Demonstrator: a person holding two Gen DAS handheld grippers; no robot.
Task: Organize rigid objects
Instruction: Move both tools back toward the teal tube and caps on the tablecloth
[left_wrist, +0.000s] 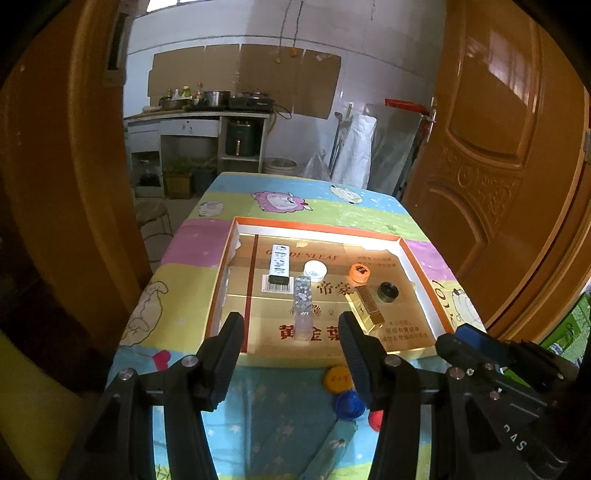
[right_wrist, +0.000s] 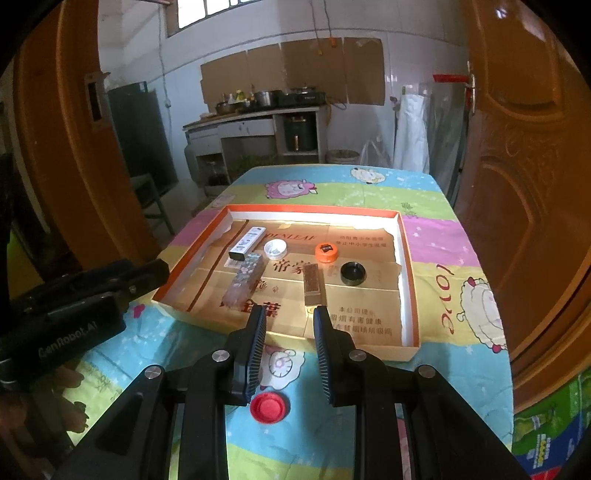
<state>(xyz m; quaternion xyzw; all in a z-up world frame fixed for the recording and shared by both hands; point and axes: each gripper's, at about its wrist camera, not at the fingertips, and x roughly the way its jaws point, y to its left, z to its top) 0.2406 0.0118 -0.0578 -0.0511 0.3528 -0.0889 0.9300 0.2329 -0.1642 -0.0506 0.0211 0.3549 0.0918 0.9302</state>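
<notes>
The red cap (right_wrist: 269, 407) lies on the tablecloth (right_wrist: 436, 373) outside the tray's (right_wrist: 410, 277) near edge, directly below my right gripper (right_wrist: 289, 350), whose jaws are half open and hold nothing. My left gripper (left_wrist: 291, 354), wide open and empty, hovers nearer the yellow cap (left_wrist: 337, 377) and blue cap (left_wrist: 348, 404). I judge the right hand closer to red.

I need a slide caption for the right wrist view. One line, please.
Open right tongs hover over a red cap in front of the cardboard tray.
</notes>
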